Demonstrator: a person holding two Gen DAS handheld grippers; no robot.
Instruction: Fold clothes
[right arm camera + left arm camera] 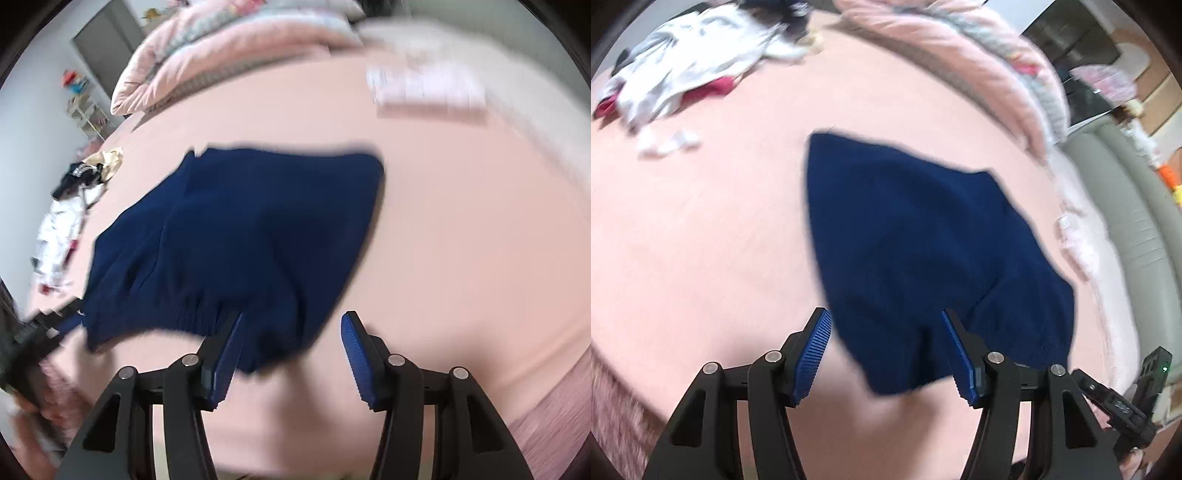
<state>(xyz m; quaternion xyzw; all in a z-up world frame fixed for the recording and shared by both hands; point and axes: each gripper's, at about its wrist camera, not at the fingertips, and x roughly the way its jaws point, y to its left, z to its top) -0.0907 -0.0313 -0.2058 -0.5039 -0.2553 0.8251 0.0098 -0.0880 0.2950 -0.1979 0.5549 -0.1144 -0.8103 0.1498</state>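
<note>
A navy blue garment [916, 240] [251, 229] lies partly folded on the pink bed sheet [701, 221] [461, 221]. My left gripper [884, 314] is open above the garment's near edge; a corner of the cloth lies between the blue pads [812, 347] without being pressed. My right gripper [292, 315] is open too, over the garment's other near corner, and its pads [354, 354] stand apart from the cloth. Each view shows the other gripper as a blurred black shape at its edge [1126, 391] [40, 332].
A heap of white, red and dark clothes [683, 66] [66, 221] lies at the far side of the bed. A rolled pink and grey quilt [960, 48] [221, 44] runs along its edge. A pale folded item [428, 88] rests further off. Grey padding [1126, 206] borders the bed.
</note>
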